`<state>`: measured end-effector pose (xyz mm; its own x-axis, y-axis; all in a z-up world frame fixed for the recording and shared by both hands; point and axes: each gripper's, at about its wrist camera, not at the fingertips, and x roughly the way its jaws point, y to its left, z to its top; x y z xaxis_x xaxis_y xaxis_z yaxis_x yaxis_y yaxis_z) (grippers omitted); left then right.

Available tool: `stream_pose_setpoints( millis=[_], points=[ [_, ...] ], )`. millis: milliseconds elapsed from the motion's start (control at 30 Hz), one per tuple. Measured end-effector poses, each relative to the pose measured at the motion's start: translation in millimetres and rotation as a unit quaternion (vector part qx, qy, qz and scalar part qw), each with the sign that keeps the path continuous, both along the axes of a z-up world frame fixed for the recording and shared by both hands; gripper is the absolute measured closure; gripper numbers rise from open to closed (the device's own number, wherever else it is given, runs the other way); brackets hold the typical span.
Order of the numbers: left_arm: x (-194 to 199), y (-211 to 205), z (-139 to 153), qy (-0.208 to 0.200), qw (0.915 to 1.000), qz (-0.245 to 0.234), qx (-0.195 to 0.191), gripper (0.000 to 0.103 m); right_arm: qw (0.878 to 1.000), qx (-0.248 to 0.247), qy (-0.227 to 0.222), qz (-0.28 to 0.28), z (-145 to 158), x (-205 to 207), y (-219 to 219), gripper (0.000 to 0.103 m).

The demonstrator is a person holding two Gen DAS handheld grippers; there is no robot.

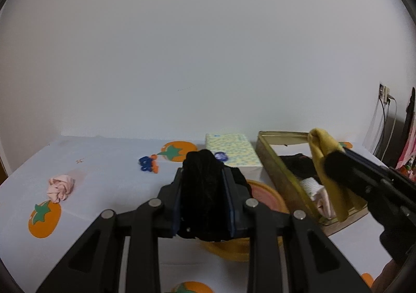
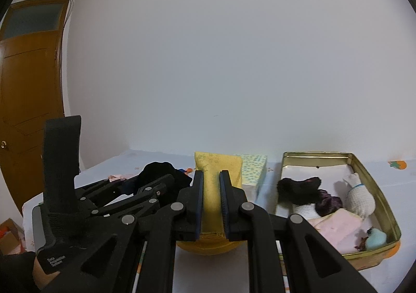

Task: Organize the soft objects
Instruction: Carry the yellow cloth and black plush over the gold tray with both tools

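At the right of the frame, a gold tin (image 2: 364,163) already part-filled with soft items is seen on the bench (image 1: 109,157). A yellow cloth (image 2: 215,189) is clamped in the right tongs (image 2: 211,202) and a black fabric bundle (image 1: 202,189) in the left tongs (image 1: 204,199), both held above the bench. A trailing yellow fold could be snagged on the tin's rim, and the cloth left draped outside.

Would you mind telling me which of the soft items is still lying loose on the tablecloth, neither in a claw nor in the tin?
The crumpled pink cloth at far left; the black one and yellow one are gripped.
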<state>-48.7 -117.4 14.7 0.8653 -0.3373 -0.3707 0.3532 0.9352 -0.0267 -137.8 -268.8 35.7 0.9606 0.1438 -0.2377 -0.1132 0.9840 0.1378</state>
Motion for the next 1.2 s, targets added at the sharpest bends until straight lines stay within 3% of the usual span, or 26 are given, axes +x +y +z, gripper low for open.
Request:
stream_pose_setpoints(
  millis=[700,1200],
  points=[
    [-7,-70,25,-0.026,0.9971,-0.071,-0.001,0.078,0.998,0.006,-0.006,-0.066,6,-16,-65,0.089],
    [-2,-118,27,-0.015,0.9935,-0.112,-0.006,0.078,0.993,0.017,-0.006,-0.116,14,-35,-109,0.089]
  ],
)
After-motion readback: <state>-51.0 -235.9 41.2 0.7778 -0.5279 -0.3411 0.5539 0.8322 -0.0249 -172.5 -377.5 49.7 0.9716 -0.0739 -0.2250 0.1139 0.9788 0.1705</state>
